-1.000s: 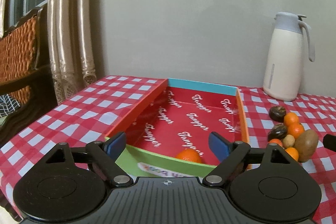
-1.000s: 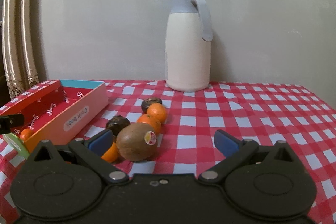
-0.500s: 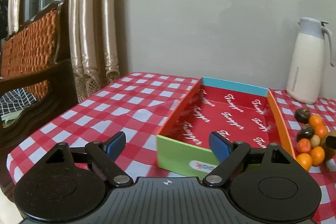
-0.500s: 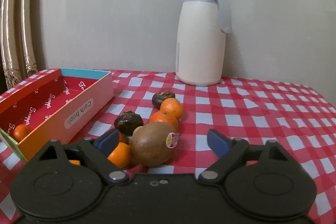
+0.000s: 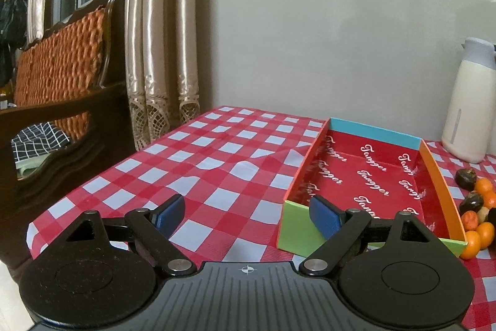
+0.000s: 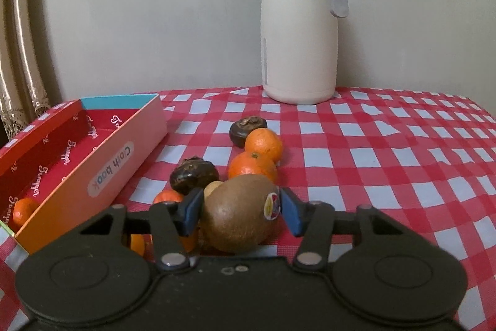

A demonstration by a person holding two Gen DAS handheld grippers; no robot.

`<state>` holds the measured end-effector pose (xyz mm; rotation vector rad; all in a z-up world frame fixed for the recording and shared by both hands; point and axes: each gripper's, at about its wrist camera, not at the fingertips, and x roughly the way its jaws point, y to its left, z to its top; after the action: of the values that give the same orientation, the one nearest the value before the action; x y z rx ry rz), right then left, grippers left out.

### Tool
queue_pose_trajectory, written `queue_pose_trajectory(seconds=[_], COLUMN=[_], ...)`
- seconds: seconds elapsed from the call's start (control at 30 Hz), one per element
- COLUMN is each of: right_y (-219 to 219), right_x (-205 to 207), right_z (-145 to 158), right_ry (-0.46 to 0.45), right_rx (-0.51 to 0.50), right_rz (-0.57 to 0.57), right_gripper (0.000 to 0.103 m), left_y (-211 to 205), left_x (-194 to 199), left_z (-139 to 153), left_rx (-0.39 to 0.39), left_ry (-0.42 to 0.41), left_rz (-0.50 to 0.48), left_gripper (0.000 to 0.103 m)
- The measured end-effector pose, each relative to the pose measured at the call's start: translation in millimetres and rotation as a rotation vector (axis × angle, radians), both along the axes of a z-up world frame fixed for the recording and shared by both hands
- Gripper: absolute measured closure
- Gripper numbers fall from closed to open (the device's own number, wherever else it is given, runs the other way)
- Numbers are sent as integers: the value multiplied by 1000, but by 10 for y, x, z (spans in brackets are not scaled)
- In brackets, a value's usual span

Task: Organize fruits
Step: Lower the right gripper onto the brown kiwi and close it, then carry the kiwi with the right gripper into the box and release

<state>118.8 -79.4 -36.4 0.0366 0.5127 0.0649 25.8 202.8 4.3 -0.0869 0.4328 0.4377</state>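
A brown kiwi [image 6: 238, 216] with a sticker lies on the checked cloth at the near end of a fruit cluster. My right gripper [image 6: 241, 210] is closing on it, and both blue pads touch its sides. Behind it lie two tangerines [image 6: 263, 141], two dark round fruits [image 6: 193, 174] and smaller orange fruits partly hidden by the fingers. The red-lined cardboard box [image 6: 102, 163] stands to the left with one tangerine [image 6: 24, 211] inside. My left gripper [image 5: 246, 214] is open and empty, hanging over the cloth at the box's [image 5: 372, 132] green near end.
A cream jug [image 6: 299, 36] with a grey lid stands at the back by the wall. A wooden chair with an orange woven back [image 5: 59, 76] and curtains [image 5: 161, 36] are off the table's left edge. In the left wrist view the fruit cluster [image 5: 474, 207] lies right of the box.
My right gripper's jaws have come in from wide apart onto the kiwi's sides as it moved closer. The left gripper has slid left, away from over the box, still open.
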Motion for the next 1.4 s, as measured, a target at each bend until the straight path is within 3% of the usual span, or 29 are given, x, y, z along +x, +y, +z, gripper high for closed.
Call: queue_pose_trajectory(seconds=[0.4, 0.6, 0.8, 1.03, 1.13, 1.27, 1.3, 1.33, 1.4], right_y=[214, 533, 974, 1264, 1237, 1108, 1072, 1027, 865], right_x=[-123, -223, -312, -176, -267, -376, -376, -376, -384], right_z=[223, 422, 433, 265, 298, 381, 375, 367, 379], right_ry=[-80, -166, -214, -133, -174, -229, -232, -235, -243], right_rx=[10, 39, 34, 0, 18, 28, 32, 37, 59], right_rz=[44, 131, 245, 291, 275, 240, 224, 205, 150], right_gripper=[51, 51, 51, 50, 31, 26, 24, 17, 4], left_y=[128, 293, 420, 563, 610, 582, 555, 527, 443], left_x=[-102, -229, -336, -421, -431, -417, -407, -399, -385], left_z=[-18, -42, -51, -68, -84, -72, -63, -54, -17], left_rx=[3, 5, 12, 14, 4, -11, -14, -13, -8], left_ry=[8, 18, 24, 39, 47, 40, 36, 30, 7], left_rz=[12, 44, 60, 77, 84, 74, 67, 61, 43], left_gripper=[16, 16, 16, 16, 16, 15, 12, 2, 0])
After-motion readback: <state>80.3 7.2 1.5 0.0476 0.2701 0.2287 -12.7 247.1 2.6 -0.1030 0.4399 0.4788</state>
